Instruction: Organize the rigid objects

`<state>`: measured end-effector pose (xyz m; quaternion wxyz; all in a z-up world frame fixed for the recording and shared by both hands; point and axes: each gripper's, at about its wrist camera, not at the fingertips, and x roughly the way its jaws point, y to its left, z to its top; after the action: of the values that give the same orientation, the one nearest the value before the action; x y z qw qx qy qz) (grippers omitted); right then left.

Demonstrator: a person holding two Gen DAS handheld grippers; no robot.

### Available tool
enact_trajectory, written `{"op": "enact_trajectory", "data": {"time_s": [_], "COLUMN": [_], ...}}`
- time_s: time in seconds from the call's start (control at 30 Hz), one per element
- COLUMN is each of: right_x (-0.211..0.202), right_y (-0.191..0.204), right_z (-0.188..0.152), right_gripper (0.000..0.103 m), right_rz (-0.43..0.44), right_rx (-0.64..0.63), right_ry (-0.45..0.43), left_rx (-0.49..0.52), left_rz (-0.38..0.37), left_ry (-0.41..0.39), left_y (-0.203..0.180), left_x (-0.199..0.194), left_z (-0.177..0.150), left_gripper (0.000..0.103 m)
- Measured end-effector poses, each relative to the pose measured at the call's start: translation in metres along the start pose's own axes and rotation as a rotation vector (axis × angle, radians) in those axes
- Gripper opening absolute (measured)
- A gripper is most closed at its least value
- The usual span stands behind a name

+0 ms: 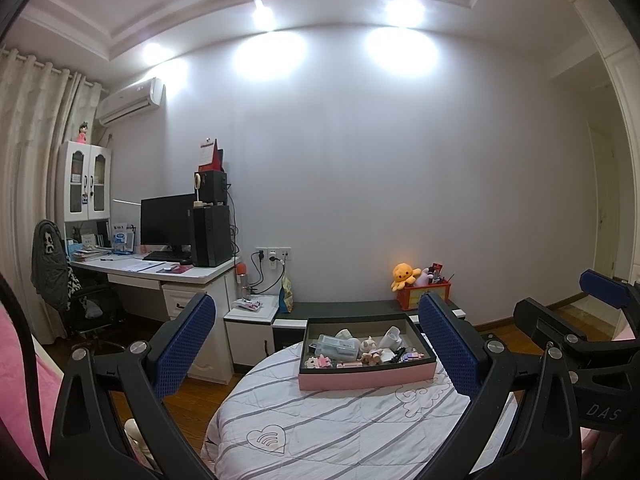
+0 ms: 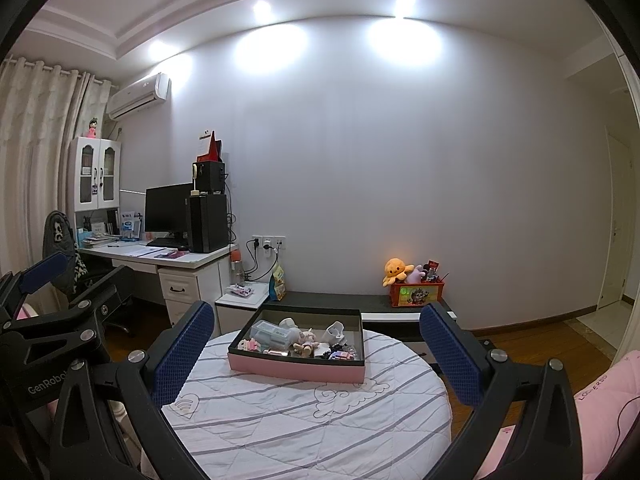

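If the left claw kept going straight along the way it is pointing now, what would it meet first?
Most likely the pink box of small items on the striped round table: it sits straight ahead of the open left claw. Depth is unclear; a level path could pass over it.

Box [image 2: 296, 370]: pink walls, dark rim, open, flat on the striped round quilt.
Contents [image 2: 298, 338]: clear case, figurines, white cup, jumbled.

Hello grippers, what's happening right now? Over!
Left gripper and right gripper open, empty. Pink-sided shallow box of small toys on striped quilted round table, untouched. Nothing blocking.
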<state>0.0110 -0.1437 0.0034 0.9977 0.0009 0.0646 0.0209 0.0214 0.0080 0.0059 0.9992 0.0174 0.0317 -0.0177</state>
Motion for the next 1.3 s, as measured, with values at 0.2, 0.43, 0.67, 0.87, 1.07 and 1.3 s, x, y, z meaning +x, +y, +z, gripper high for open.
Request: {"op": "enact_trajectory", "data": {"time_s": [0.2, 0.43, 0.67, 0.87, 1.07, 1.3], "right_x": [0.0005, 0.0009, 0.0021, 0.0054, 0.0050, 0.0045], "right_y": [0.0002, -0.0005, -0.0011, -0.0035, -0.0029, -0.0024], "right_z": [0.0006, 0.0007, -0.0012, -0.0016, -0.0013, -0.0010], "right_gripper": [0.103, 0.103, 0.103, 0.103, 0.103, 0.103], "right_rz": [-0.003, -0.004, -0.003, -0.001, -0.003, -0.004], "right_rx": [-0.003, -0.003, -0.006, -0.004, -0.008, -0.010], "right_ry": [0.000, 0.000, 0.002, 0.011, 0.012, 0.011], "left_rx": [0.000, 0.001, 0.015, 0.014, 0.015, 0.015], "left_rz": [0.000, 0.002, 0.013, 0.012, 0.014, 0.014], "left_ry": [-0.001, 0.001, -0.019, -0.012, -0.016, -0.015], "left_y": [-0.0001, -0.0004, -0.0027, -0.0047, -0.0050, -0.0052], "left_x": [-0.0006, -0.0002, -0.0020, 0.0003, 0.0008, 0.0012], "left_z": [0.0012, 0.0017, 0.0020, 0.0018, 0.0019, 0.0022], "left_gripper": [0.103, 0.103, 0.103, 0.103, 0.103, 0.103]}}
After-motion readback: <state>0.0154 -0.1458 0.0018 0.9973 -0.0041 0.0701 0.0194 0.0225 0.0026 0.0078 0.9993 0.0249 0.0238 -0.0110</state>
